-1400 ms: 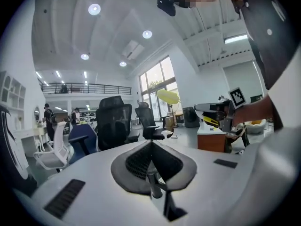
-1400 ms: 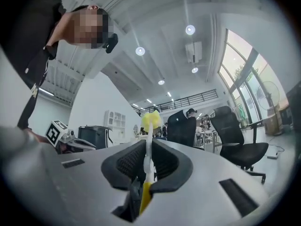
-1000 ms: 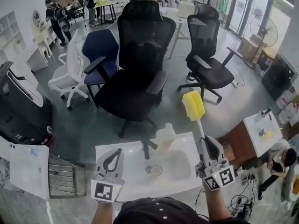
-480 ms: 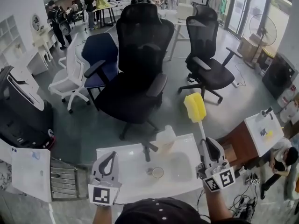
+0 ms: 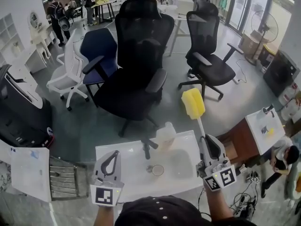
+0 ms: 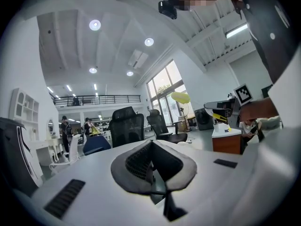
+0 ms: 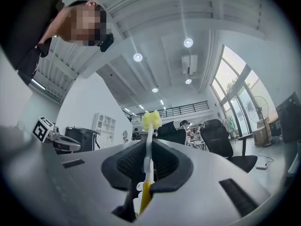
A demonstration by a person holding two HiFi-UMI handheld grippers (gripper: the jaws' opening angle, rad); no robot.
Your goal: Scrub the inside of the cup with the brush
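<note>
**Surface and room.** A white basin top [image 5: 117,157] fills the lower centre of the head view. Its shallow bowl is sunk toward the right, with a round metal drain [image 5: 157,170] at the middle. Grey floor [image 5: 80,126] surrounds it. At mid left stands a black cabinet [image 5: 19,112]. Next come a white office chair [image 5: 68,74], a blue chair [image 5: 99,48] and a large black mesh chair [image 5: 136,60] near the basin's far edge. A second black chair [image 5: 207,51] stands farther right. At the right edge is a wooden cabinet with a white basin [image 5: 261,128], with a person [image 5: 282,159] crouched beside it.

**Clearance.** Open floor lies left of the basin top and between its far edge and the mesh chair's base. The right side is tighter, with the wooden cabinet near.

**Grippers and task items.**
- The left gripper [image 5: 114,155] is at lower left over the basin top. Its jaws are pressed fully together with nothing between them.
- A black tap [image 5: 147,149] stands at the far rim.
- The translucent plastic cup [image 5: 165,135] stands upright just right of the tap, apart from both grippers.
- The right gripper [image 5: 205,141] is at lower right. Its jaws are clamped on the white handle of a brush with a yellow sponge head [image 5: 194,103].
- The sponge head is raised above and to the right of the cup, clear of it.

**Views compared.** Only the left gripper view shows the round ceiling lights [image 6: 95,25] and a mezzanine railing [image 6: 96,98]. Only the right gripper view shows the handle's yellow butt end [image 7: 145,197] behind the jaws. Only the head view shows the cup.
</note>
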